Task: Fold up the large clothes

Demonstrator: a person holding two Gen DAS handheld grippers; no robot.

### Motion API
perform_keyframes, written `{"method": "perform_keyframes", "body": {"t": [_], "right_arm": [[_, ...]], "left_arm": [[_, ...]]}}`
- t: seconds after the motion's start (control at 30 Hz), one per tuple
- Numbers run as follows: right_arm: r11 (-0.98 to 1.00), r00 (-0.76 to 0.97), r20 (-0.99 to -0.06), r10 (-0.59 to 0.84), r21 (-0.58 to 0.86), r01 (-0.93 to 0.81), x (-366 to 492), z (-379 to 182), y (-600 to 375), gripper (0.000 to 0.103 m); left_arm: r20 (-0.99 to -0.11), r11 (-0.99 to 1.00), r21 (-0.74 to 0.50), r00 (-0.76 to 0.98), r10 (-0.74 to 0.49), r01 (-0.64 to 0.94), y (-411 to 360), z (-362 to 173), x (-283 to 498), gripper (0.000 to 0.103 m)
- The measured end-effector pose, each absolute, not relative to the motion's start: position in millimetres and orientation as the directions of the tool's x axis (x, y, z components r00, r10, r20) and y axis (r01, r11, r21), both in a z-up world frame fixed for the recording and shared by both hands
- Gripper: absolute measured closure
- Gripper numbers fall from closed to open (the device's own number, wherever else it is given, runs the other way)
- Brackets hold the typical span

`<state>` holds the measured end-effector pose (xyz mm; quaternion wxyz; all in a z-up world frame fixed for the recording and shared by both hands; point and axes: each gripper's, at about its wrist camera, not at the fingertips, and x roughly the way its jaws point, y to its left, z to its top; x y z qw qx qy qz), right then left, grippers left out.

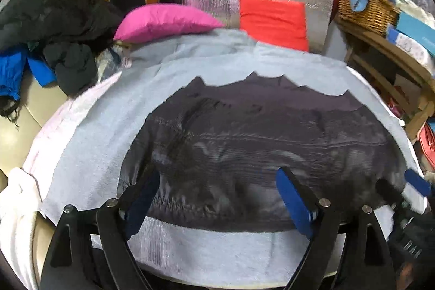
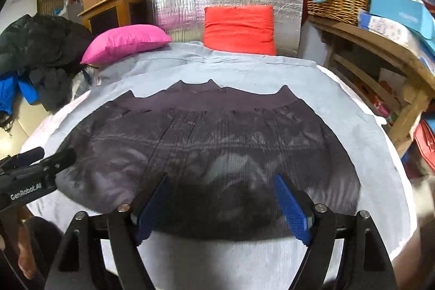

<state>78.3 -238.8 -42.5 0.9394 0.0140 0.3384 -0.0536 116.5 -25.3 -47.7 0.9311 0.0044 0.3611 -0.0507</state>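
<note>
**Now squaring up for the next fold on the dark garment**

Plainly, the dark garment [image 2: 212, 154] is lying spread flat in the middle of a pale grey cloth [image 2: 339, 89] covering the table, its near hem just ahead of both tools. The left gripper [image 1: 217, 204] is hovering over the garment's left half, fingers [image 1: 293, 201] standing wide apart with nothing between them; the right gripper [image 2: 223, 204] is doing likewise over the right half, also gaping and gripping nothing. To my eye they are getting ready to take the near edge. Doing it well likely means pinching both near corners evenly, catching every layer but not the grey cloth beneath, then carrying the hem over level so the edges meet. The fabric looks slick and quilted, so it may slide. Beyond, a pink cushion [image 2: 125, 42] and a red cushion [image 2: 239, 29] are sitting at the far edge, clear of the fold.
</note>
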Motion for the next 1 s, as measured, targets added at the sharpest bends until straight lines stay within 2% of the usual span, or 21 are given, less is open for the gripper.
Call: {"method": "perform_keyframes", "body": {"t": [0.23, 0.33, 0.43, 1.0], "right_arm": [[0.991, 0.778, -0.619, -0.108, -0.003, 0.135, 25, -39, -231, 0.019], [0.988, 0.793, -0.597, -0.121, 0.003, 0.153, 11, -32, -229, 0.019], [0.985, 0.802, -0.580, -0.138, 0.006, 0.174, 0, -27, -226, 0.019], [0.976, 0.802, -0.567, -0.189, -0.021, 0.215, -5, -21, -214, 0.017]], "left_arm": [[-0.640, 0.991, -0.057, 0.757, -0.132, 0.124, -33, -30, 76, 0.014], [-0.626, 0.990, -0.034, 0.770, -0.126, 0.134, -37, -24, 61, 0.013], [-0.602, 0.992, -0.018, 0.791, -0.109, 0.124, -39, -18, 46, 0.001], [-0.604, 0.991, -0.035, 0.787, -0.125, 0.130, -37, -22, 39, 0.001]]}}
